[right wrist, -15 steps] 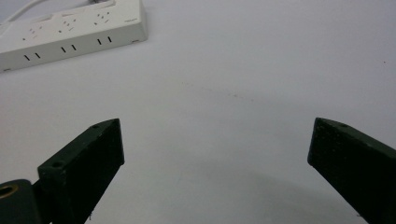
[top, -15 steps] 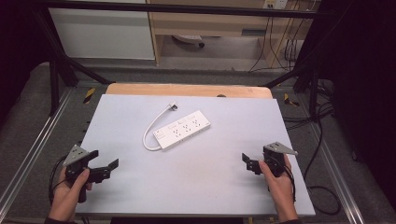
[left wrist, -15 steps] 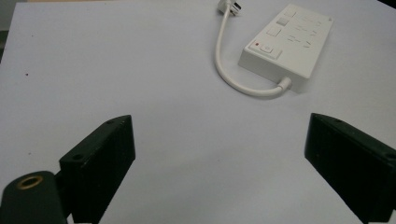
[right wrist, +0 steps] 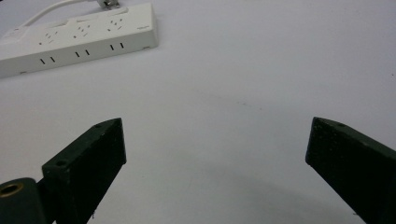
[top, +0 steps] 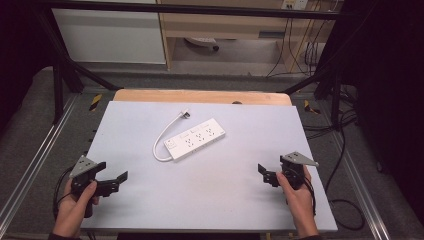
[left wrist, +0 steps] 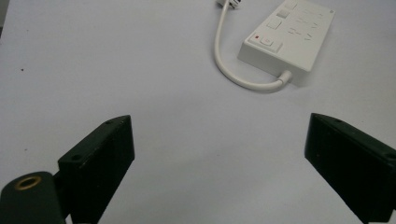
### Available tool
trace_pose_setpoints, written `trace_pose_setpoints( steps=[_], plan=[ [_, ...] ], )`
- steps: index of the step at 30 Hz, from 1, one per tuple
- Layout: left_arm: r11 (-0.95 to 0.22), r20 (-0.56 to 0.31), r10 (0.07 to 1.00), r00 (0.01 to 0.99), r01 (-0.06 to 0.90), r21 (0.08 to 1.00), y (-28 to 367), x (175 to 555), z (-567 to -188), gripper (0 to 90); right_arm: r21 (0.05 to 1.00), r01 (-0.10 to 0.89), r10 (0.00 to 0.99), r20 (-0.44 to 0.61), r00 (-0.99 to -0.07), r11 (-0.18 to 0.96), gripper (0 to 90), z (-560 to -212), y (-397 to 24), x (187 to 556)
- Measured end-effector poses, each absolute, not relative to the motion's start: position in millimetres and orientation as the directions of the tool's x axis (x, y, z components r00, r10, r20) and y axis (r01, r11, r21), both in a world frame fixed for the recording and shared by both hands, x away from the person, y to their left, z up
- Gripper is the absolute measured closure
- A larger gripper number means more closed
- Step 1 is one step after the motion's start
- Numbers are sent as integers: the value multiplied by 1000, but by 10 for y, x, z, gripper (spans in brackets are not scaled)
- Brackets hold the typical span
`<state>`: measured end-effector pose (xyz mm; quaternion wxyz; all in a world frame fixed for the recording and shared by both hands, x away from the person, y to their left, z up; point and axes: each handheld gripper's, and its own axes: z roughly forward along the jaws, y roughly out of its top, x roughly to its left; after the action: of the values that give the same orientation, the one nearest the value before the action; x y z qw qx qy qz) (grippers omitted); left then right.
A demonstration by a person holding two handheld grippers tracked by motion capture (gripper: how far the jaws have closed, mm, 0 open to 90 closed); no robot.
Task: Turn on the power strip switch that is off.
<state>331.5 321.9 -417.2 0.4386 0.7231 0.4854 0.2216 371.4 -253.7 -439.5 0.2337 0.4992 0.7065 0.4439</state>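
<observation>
A white power strip (top: 197,140) lies at an angle on the middle of the white tabletop (top: 200,205). Its short cable (top: 161,141) loops from the near-left end back to a plug (top: 185,114). My left gripper (top: 113,174) hovers open over the table's front left, held by a hand, nothing between its jaws. At the front right my right gripper (top: 265,174) is open and empty too. The left gripper view looks past the open left gripper (left wrist: 219,126) to the power strip (left wrist: 289,37) and cable (left wrist: 224,65). Beyond the open right gripper (right wrist: 215,123) lies the power strip (right wrist: 79,37).
A wooden board edge (top: 200,96) runs along the table's back. Metal rails (top: 30,165) flank the table on the floor. Loose black cables (top: 345,205) lie on the floor at the right. Cabinets (top: 110,35) stand beyond.
</observation>
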Motion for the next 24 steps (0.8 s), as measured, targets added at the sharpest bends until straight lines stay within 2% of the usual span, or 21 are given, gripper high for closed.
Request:
trace_pose_setpoints(
  steps=[8,24],
  plan=[
    [-146,-100,901,422,512,846,3254,3251,-4181,82,879,461,907,91,-410,121,56,-4342,-2456,3757],
    [-153,-91,901,425,507,848,3244,3227,-4166,76,865,467,880,67,-470,184,65,-4386,-2334,3761]
  ],
)
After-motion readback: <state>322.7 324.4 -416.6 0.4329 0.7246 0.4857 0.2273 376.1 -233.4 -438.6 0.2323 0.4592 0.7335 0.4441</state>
